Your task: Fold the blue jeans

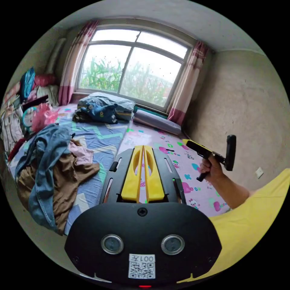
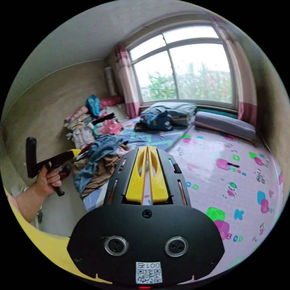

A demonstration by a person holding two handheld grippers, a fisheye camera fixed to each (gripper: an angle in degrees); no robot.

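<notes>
On the bed's left, the blue jeans [image 1: 45,157] lie crumpled, well apart from both closed, empty grippers: left gripper [image 1: 143,148], right gripper [image 2: 147,148].

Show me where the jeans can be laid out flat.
The pink mat lies bare between the chevron sheet and the wall, up to the grey bolster. The sheet is crowded: jeans heaped over brown clothes, and a bundle by the window.

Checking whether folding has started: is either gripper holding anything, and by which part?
Nothing. The left gripper and right gripper are shut on air; the blue jeans lie untouched.
</notes>
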